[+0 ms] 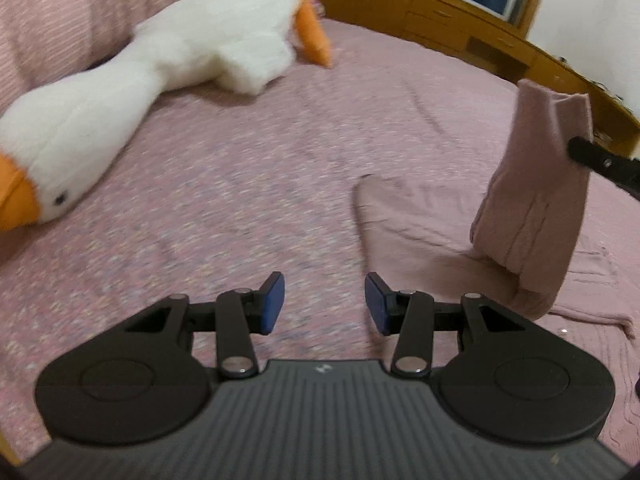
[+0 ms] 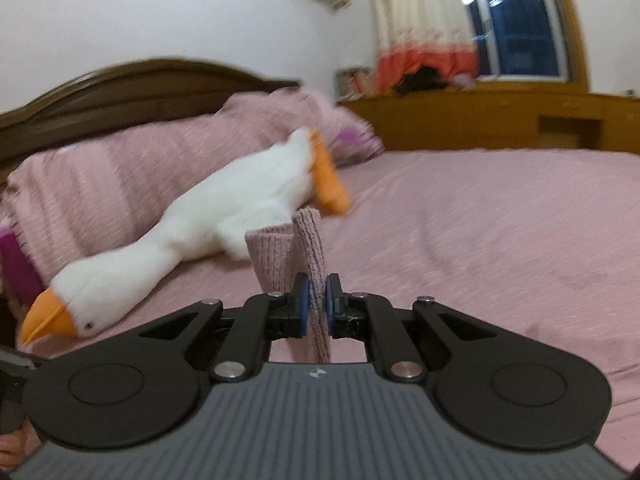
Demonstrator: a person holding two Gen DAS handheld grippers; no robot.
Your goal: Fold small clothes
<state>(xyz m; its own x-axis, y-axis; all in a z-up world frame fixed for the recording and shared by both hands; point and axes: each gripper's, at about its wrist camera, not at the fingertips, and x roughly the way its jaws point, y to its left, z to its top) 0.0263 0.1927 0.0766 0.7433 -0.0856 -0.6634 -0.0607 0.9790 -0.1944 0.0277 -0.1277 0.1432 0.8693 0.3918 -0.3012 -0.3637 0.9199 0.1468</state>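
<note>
- The left gripper (image 1: 325, 304) has its two blue pads (image 1: 273, 302) wide apart, with nothing between them. It hangs over the pink bedspread (image 1: 248, 184).
- Straight ahead of the left gripper there is lots of open bedspread, all the way to the far edge of the bed.
- The right gripper (image 2: 316, 306) is squeezed tight on a pink sock (image 2: 316, 264). The sock's ribbed top sticks up past the pads.
- In the left wrist view, that sock (image 1: 536, 208) hangs to the right of the left gripper. Its lower end touches a flat pink cloth (image 1: 424, 232) on the bed.
- The flat cloth lies just ahead and to the right of the left gripper. It looks soft and a bit wrinkled.
- A big white toy goose (image 1: 132, 96) with an orange beak lies ahead and to the left of the left gripper. It looks fluffy.
- From the right gripper, the goose (image 2: 192, 232) is ahead and to the left, leaning on a pink pillow (image 2: 120, 184).
- A brown wooden headboard (image 2: 132, 84) curves behind the pillow.
- A wooden cabinet (image 2: 480, 120) stands past the far side of the bed, under a window (image 2: 520, 20) with a curtain (image 2: 420, 16).
</note>
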